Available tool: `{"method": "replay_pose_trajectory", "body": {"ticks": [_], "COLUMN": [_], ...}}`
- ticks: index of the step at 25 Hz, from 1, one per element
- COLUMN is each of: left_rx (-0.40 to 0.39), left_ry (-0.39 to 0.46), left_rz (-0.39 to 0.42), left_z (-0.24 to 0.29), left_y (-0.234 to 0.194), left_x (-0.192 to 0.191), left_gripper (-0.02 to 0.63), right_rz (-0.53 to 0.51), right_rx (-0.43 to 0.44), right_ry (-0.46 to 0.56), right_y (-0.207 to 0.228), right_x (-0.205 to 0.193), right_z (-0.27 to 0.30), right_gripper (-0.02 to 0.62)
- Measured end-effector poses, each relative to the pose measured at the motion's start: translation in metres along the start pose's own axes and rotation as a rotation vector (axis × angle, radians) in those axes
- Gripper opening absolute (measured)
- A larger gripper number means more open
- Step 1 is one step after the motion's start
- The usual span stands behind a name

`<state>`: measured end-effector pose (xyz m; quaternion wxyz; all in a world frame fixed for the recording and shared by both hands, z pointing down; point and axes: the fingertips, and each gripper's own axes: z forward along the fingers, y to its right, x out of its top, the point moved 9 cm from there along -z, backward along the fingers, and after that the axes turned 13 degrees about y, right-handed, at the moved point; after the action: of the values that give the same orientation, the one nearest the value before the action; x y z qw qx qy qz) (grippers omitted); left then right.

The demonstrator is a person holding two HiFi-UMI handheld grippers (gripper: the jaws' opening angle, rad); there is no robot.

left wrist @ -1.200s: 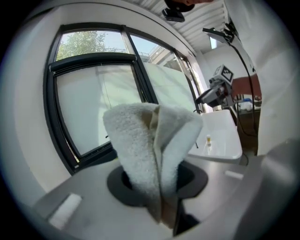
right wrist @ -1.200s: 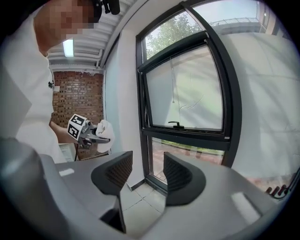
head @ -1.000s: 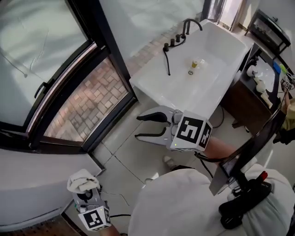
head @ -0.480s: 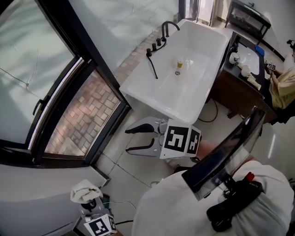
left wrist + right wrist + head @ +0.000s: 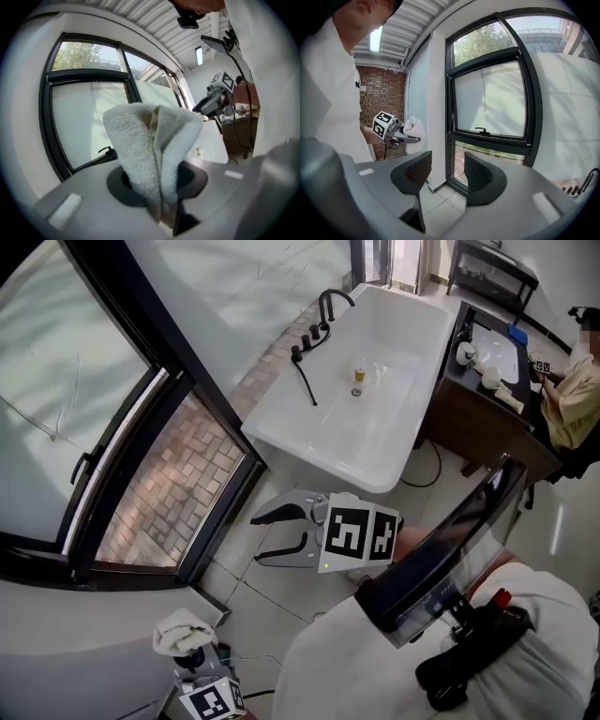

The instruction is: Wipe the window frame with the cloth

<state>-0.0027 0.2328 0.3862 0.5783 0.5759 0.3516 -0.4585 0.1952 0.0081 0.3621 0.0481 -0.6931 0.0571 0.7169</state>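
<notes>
A folded white cloth (image 5: 150, 150) stands up between the jaws of my left gripper (image 5: 186, 645), which is shut on it low at the bottom left of the head view. The black window frame (image 5: 220, 409) runs across the left side, with its lower sash (image 5: 487, 138) tilted open. The left gripper points toward the frame (image 5: 47, 126) from some distance. My right gripper (image 5: 258, 540) hovers over the tiled floor below the bathtub. Its jaws (image 5: 447, 176) have just been opening and hold nothing. From there I see the cloth (image 5: 414, 127) and left gripper (image 5: 401, 133) off to the left.
A white bathtub (image 5: 375, 399) with a black faucet (image 5: 323, 306) stands right of the window. A dark wood vanity (image 5: 487, 427) sits beyond it, and a person (image 5: 572, 390) sits at the far right. A thin cable (image 5: 248, 657) lies on the floor.
The head view has swung round. The right gripper has shifted left and lower in it, its jaws still apart. The left gripper keeps the cloth at the bottom left.
</notes>
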Motion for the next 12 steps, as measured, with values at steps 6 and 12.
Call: {"method": "replay_pose_trajectory", "body": {"ticks": [6,12], "left_rx": [0.002,0.018], "left_ry": [-0.003,-0.004], "left_rz": [-0.002,-0.008], "left_z": [-0.007,-0.004], "left_y": [0.001,0.000], "left_x": [-0.002,0.002], "left_gripper": [0.130,0.130], "right_rz": [0.004,0.000], "right_rx": [0.033,0.043], "right_ry": [-0.019,-0.024], "right_y": [-0.013,-0.006], "right_x": [-0.002,0.002], "right_z": [0.005,0.008], "right_gripper": [0.219,0.219]}}
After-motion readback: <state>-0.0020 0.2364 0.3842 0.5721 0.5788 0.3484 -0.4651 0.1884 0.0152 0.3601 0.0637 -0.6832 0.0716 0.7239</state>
